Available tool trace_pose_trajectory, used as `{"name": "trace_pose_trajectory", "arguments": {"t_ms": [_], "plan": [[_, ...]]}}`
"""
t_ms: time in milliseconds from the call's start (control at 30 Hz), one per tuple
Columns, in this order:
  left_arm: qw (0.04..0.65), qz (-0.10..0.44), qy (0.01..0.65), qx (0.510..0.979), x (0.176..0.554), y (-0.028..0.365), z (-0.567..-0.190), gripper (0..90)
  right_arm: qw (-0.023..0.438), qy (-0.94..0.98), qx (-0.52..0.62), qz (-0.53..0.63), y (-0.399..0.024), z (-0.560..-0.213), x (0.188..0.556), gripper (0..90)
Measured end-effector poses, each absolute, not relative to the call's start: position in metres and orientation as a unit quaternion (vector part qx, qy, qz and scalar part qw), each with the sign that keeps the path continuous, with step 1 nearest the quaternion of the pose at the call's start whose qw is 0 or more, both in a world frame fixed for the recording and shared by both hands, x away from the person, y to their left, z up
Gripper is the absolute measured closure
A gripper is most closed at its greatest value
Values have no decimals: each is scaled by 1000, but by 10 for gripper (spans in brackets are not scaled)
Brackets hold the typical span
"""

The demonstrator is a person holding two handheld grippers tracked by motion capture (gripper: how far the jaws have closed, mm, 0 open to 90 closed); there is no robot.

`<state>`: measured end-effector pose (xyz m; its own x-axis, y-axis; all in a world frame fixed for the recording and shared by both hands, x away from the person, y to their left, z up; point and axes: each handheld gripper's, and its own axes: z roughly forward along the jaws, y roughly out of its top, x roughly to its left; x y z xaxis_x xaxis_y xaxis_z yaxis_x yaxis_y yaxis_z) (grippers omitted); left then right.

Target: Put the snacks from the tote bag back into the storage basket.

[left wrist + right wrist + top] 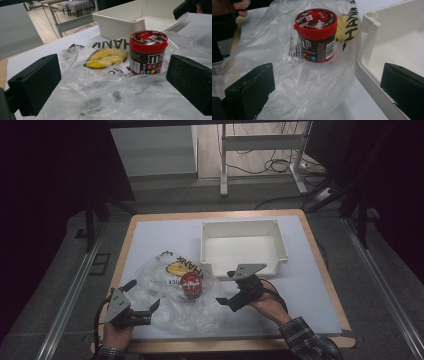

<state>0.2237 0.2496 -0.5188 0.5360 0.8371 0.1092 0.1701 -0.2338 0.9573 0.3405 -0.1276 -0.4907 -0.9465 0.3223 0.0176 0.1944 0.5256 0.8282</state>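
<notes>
Beside the bag [175, 295], claws [140, 297] [227, 287] spread

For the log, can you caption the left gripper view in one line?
Open left gripper facing an upright red-lidded candy tub on a clear plastic bag, white bin behind.

Your surroundings: a wood-edged table [327, 285] with a pale top, standing on dark grey carpet [45, 295]. Metal floor rails [70, 295] run along both sides of you. Beyond the table, a white metal desk frame [260, 142] stands on light wooden flooring [210, 150], with black cables [272, 165] looped beneath it. Dark curtains [50, 165] flank both sides. Grey upholstered seating [75, 4] sits far behind. Lighting is dim
</notes>
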Motion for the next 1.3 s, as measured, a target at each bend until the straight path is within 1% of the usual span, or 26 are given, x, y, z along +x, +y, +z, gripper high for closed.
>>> {"name": "trace_pose_trajectory", "arguments": {"t_ms": [767,1300], "plan": [[509,328,352,714,224,250,-519,0,52,882,137,447,-103,-491,349,0],[509,328,352,714,223,250,-519,0,38,894,124,430,-78,-493,354,0]]}}
